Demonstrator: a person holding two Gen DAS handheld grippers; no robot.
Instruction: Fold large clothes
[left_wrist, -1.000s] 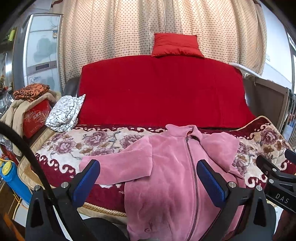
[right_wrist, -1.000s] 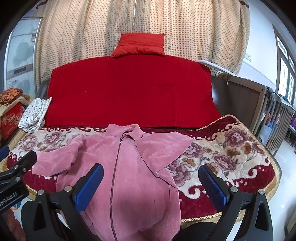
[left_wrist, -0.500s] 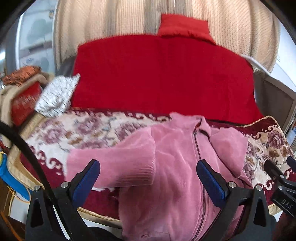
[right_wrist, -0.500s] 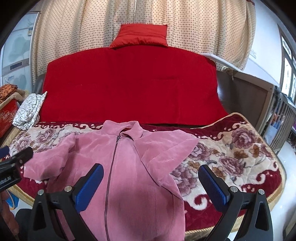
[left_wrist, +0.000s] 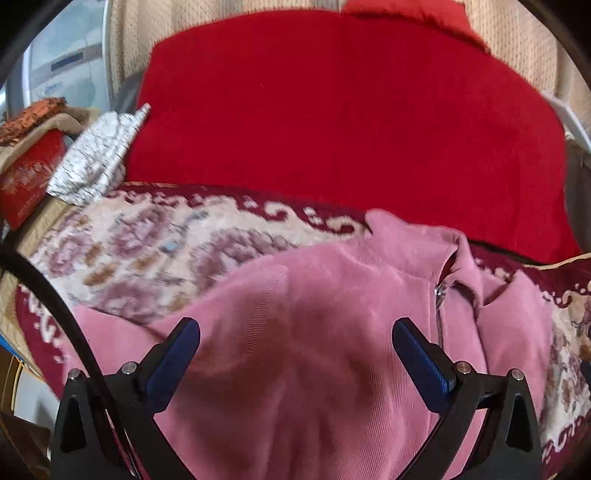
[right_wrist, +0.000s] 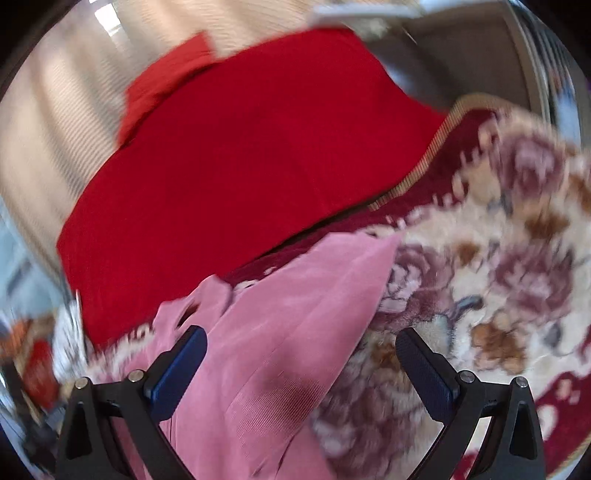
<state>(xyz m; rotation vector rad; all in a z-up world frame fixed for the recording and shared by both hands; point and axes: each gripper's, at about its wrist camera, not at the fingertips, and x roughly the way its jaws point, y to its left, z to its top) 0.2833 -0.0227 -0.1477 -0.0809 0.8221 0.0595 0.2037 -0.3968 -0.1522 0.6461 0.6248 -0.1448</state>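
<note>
Pink corduroy jacket (left_wrist: 314, 332): zipped; lies front-up on the floral blanket (left_wrist: 147, 254) of a red-backed sofa (left_wrist: 332, 129).
Left wrist view, left gripper (left_wrist: 295, 354): jaws spread wide, empty, low over the jacket's chest and near sleeve.
Left wrist view, risk: closing here would probably pinch body cloth with the sleeve, dragging the whole garment off square.
Right wrist view, right gripper (right_wrist: 301, 362): jaws spread, empty, tilted; one finger over the folded-in sleeve (right_wrist: 288, 332), the other over blanket.
Right wrist view, risk: the picture is blurred; a hasty bite may catch blanket pile along with the sleeve edge, or miss the edge.
Shared risk: uneven pulls could skew the zip (left_wrist: 439, 314) line.
</note>
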